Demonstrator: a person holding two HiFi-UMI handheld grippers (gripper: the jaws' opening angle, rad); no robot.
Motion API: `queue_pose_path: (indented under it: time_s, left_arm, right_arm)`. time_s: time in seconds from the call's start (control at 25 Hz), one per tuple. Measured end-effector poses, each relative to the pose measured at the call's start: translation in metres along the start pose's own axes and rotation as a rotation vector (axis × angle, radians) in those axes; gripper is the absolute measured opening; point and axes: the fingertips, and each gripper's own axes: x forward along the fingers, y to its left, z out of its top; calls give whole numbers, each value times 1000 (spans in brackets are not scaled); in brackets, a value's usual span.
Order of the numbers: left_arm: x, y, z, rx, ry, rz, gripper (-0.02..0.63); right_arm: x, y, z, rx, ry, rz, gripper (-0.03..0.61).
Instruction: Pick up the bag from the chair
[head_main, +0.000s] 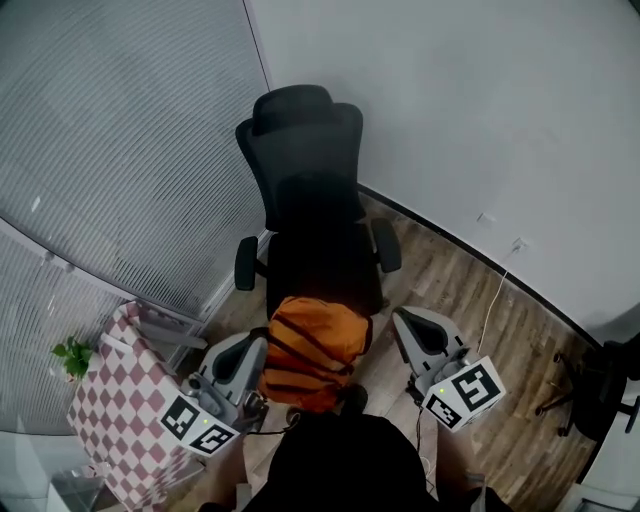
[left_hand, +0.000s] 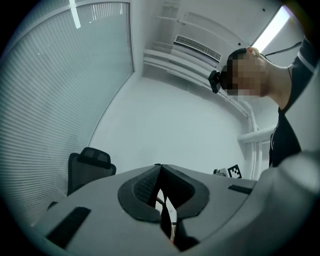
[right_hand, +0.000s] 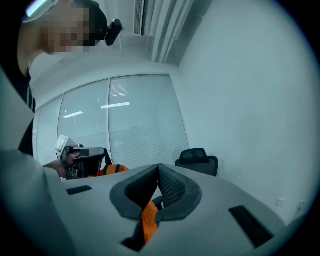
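Note:
An orange bag (head_main: 315, 350) with dark straps hangs between my two grippers, just in front of the black office chair (head_main: 305, 170); the chair's seat (head_main: 320, 270) is bare. On the bag's left side, my left gripper (head_main: 260, 348) has its jaws pressed together on a dark strap (left_hand: 164, 216). The right gripper (head_main: 402, 320) is at the bag's right side. In the right gripper view its jaws (right_hand: 158, 169) are shut on an orange strap (right_hand: 149, 216), and the bag (right_hand: 107, 170) and the left gripper (right_hand: 82, 159) show beyond.
A pink-and-white checked cloth (head_main: 115, 410) covers something at my lower left, with a small plant (head_main: 72, 358) beside it. A glass wall with blinds (head_main: 110, 150) runs on the left, a white wall (head_main: 480, 110) behind. A cable (head_main: 495, 290) lies on the wooden floor; another chair's base (head_main: 585, 390) stands at right.

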Motion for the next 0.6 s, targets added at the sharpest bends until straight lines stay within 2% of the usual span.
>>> queue_pose_path:
  time_s: [0.28, 0.6]
  left_arm:
    - [-20, -6, 13, 25, -26, 12, 34]
    - [-32, -2, 15, 12, -43, 34, 34]
  right_arm:
    - [-6, 33, 28, -118, -38, 12, 18]
    - [-7, 42, 18, -114, -49, 10, 18]
